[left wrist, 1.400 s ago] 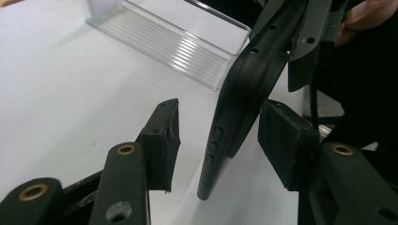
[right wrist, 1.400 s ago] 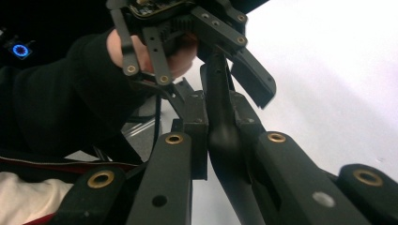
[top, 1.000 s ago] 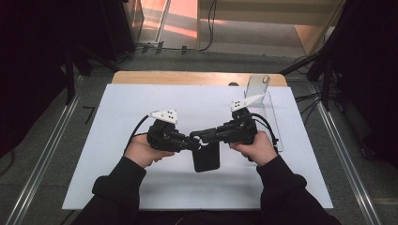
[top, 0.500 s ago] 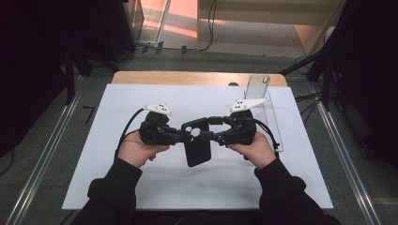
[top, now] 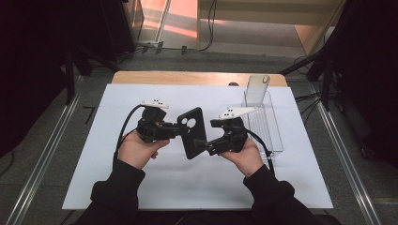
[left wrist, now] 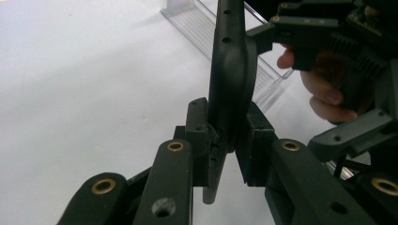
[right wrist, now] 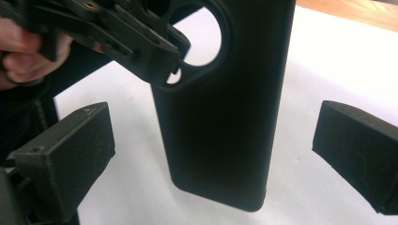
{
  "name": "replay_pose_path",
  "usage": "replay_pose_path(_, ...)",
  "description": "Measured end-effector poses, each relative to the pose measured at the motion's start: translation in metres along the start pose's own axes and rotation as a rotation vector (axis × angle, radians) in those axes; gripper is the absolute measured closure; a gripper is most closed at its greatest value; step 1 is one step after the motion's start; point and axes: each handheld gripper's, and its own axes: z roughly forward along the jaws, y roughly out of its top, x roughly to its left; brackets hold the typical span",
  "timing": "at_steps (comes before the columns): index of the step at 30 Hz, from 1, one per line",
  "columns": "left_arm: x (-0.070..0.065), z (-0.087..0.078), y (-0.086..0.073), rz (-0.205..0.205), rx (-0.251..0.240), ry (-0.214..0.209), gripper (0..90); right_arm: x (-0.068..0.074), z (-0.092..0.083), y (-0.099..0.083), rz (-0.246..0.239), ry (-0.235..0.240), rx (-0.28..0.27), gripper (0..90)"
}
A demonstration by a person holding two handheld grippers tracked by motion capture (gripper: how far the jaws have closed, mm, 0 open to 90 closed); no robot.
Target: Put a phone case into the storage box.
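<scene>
We hold a black, flat plastic phone case with a round camera hole (top: 191, 132) in the air above the white sheet on the counter (top: 94, 178), between our two hands. The left gripper (top: 180, 132) pinches the case by its edge near the camera hole; in the left gripper view the case (left wrist: 230, 89) stands edge-on between the pressed pads.

The right gripper (top: 202, 145) has just been opening, and its jaws are now spread wide. The lower part of the case (right wrist: 225, 122) hangs between them, and neither pad touches it.

The long axis of the case runs from the camera hole, at the far end, down toward us, slightly tilted. The free lower end lies directly in front of the right gripper, so we judge this hand the nearer one for a new grasp.

A clear plastic tray (top: 270, 124) waits on the counter just beside the right hand.
</scene>
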Motion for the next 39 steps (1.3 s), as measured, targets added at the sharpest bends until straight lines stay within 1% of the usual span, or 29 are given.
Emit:
replay_pose_path(1,0.0,0.0,0.0,-0.003,0.0,0.003,76.7,0.002,0.002,-0.002,0.003,-0.014,-0.004,0.0)
replay_pose_path(3,0.0,0.0,0.0,-0.017,-0.005,0.013,76.7,0.005,0.004,-0.004,0.001,-0.027,-0.013,0.0)
replay_pose_path(5,-0.001,0.0,0.0,-0.033,0.0,0.023,76.7,0.008,0.008,-0.005,0.0,-0.062,-0.016,0.0)
replay_pose_path(7,-0.002,0.001,0.0,-0.04,0.003,0.028,76.7,0.012,0.012,-0.007,0.0,-0.108,-0.018,0.0)
replay_pose_path(8,-0.003,0.002,0.0,-0.042,0.005,0.03,76.8,0.014,0.014,-0.007,0.0,-0.119,-0.02,0.0)
replay_pose_path(12,-0.008,0.004,0.001,-0.041,0.008,0.04,76.7,0.017,0.022,-0.009,0.007,-0.137,-0.022,0.0)
replay_pose_path(13,-0.01,0.005,0.001,-0.043,0.006,0.037,76.7,0.018,0.023,-0.009,0.014,-0.142,-0.02,0.0)
replay_pose_path(15,-0.012,0.007,0.001,-0.035,0.001,0.045,76.7,0.019,0.027,-0.009,0.015,-0.144,-0.021,0.0)
replay_pose_path(17,-0.015,0.008,0.001,-0.028,0.004,0.051,76.6,0.019,0.03,-0.009,0.014,-0.16,-0.022,0.0)
replay_pose_path(19,-0.016,0.009,0.0,-0.025,0.002,0.047,76.6,0.019,0.031,-0.009,0.024,-0.166,-0.029,0.0)
replay_pose_path(21,-0.018,0.011,0.0,-0.026,-0.003,0.043,76.6,0.019,0.032,-0.01,0.032,-0.171,-0.048,4.2)
replay_pose_path(23,-0.019,0.011,0.0,-0.034,-0.008,0.036,76.6,0.018,0.033,-0.01,0.027,-0.179,-0.05,4.3)
replay_pose_path(24,-0.02,0.011,0.0,-0.033,-0.01,0.035,76.6,0.018,0.034,-0.01,0.03,-0.183,-0.05,6.3)
replay_pose_path(25,-0.02,0.011,0.001,-0.033,-0.011,0.037,76.6,0.018,0.034,-0.011,0.03,-0.187,-0.049,10.3)
replay_pose_path(27,-0.02,0.011,0.0,-0.03,-0.011,0.035,76.5,0.019,0.034,-0.012,0.018,-0.199,-0.053,11.6)
replay_pose_path(30,-0.02,0.01,0.001,-0.03,-0.02,0.031,75.7,0.018,0.033,-0.011,0.024,-0.189,-0.051,12.3)
replay_pose_path(31,-0.02,0.009,0.001,-0.03,-0.03,0.032,74.3,0.018,0.033,-0.011,0.026,-0.187,-0.057,12.5)
replay_pose_path(32,-0.02,0.007,0.002,-0.032,-0.037,0.035,70.3,0.018,0.032,-0.011,0.031,-0.185,-0.058,12.6)
replay_pose_path(33,-0.019,0.004,0.003,-0.039,-0.037,0.028,65.5,0.017,0.032,-0.011,0.033,-0.184,-0.053,12.6)
replay_pose_path(34,-0.019,0.001,0.003,-0.052,-0.046,0.024,60.7,0.016,0.031,-0.011,0.036,-0.182,-0.054,12.6)
replay_pose_path(35,-0.018,-0.002,0.003,-0.06,-0.058,0.014,57.8,0.014,0.031,-0.011,0.039,-0.183,-0.051,12.6)
replay_pose_path(37,-0.015,-0.008,0.003,-0.052,-0.074,0.0,50.3,0.011,0.031,-0.011,0.046,-0.183,-0.043,12.6)
replay_pose_path(39,-0.013,-0.01,0.001,-0.037,-0.069,-0.004,43.6,0.007,0.03,-0.011,0.05,-0.183,-0.037,12.6)
